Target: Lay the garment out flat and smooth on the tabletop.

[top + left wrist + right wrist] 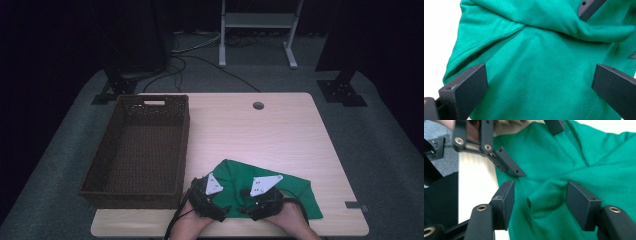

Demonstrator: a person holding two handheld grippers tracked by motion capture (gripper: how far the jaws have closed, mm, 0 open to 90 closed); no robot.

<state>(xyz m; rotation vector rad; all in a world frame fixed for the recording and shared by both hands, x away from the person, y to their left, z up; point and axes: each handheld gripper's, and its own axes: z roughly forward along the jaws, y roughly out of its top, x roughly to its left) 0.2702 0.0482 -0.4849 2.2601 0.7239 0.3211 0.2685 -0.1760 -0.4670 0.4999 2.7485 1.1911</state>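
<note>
A crumpled green cloth (295, 192) lies on the wooden table (260, 135) near its front edge, right of the middle. Both grippers are over its near part, tips close together. My left gripper (217, 212) (539, 72) stands wide open just above the cloth (544, 60), its pads clear of the fabric. My right gripper (252, 212) (541, 188) is open about halfway, its jaws on either side of a raised fold of the cloth (546, 195), with gaps showing between pads and fold. One left fingertip (509, 166) shows just beyond it in the right gripper view.
A dark brown wicker basket (184, 145), with nothing in it, stands on the left part of the table. A round cable hole (258, 105) sits near the far edge. A white frame (257, 20) and cables lie on the carpet beyond.
</note>
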